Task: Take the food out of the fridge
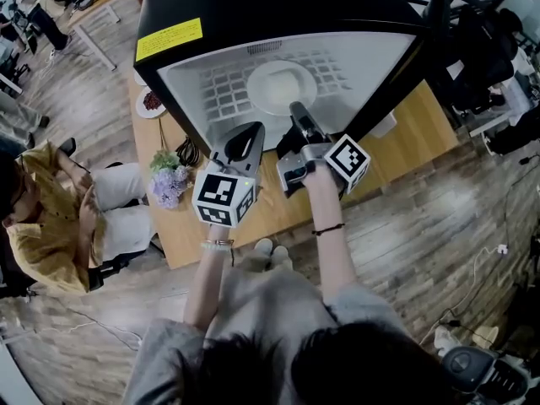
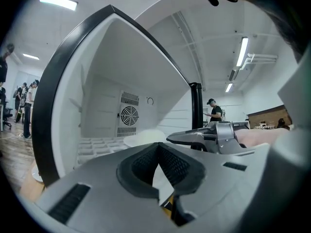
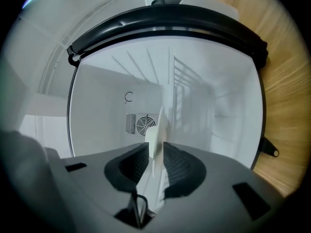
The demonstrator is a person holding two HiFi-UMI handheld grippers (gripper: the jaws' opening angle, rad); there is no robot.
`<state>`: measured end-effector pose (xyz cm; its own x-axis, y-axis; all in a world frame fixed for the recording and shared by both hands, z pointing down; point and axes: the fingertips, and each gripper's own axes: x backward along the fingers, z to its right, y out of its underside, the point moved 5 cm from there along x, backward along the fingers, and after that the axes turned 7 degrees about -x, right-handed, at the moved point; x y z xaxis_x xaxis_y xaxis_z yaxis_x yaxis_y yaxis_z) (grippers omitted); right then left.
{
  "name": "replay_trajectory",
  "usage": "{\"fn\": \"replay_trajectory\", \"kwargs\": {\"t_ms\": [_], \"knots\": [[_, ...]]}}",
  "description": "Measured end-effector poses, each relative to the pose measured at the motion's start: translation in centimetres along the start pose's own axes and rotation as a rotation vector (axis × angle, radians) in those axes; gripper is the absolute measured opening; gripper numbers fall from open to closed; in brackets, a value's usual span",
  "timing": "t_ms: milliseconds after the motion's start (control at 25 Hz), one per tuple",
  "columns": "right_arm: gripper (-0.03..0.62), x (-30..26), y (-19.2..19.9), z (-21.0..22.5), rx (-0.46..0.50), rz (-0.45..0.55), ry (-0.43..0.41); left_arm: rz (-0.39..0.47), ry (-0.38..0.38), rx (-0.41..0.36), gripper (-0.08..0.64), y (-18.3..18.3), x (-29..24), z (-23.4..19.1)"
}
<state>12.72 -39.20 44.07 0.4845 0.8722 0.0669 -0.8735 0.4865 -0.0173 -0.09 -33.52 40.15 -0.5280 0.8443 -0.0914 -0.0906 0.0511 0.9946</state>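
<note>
Reaching into the open fridge (image 1: 278, 7), the right gripper (image 1: 297, 115), lying on its side, was closed on the near rim of the flat white plate (image 1: 278, 84) straight ahead of it. The left gripper (image 1: 245, 140) hung just beside, jaws together and empty.

The fridge (image 1: 278, 7) was black outside with a yellow label (image 1: 170, 39) and white inside, its shelf a white grid. The plate (image 1: 281, 87) was white. The left tool (image 1: 244, 142) and right tool (image 1: 298, 113) were grey, their marker cubes (image 1: 224, 197) patterned in black-and-white squares. The desk (image 1: 405, 142) was pale wood. Near its left edge lay lilac flowers (image 1: 169, 184) with green leaves.
</note>
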Motion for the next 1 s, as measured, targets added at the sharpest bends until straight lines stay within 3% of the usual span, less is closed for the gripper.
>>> {"fn": "replay_trajectory", "kwargs": {"t_ms": [120, 1000], "knots": [[0.06, -0.57, 0.02, 0.07, -0.021, -0.017, 0.002, -0.003, -0.014, 0.003, 0.008, 0.05, -0.3, -0.31], [0.048, 0.0, -0.13, -0.01, -0.125, -0.042, 0.009, 0.0, -0.032, -0.019, 0.008, -0.47, 0.15, -0.02]]}}
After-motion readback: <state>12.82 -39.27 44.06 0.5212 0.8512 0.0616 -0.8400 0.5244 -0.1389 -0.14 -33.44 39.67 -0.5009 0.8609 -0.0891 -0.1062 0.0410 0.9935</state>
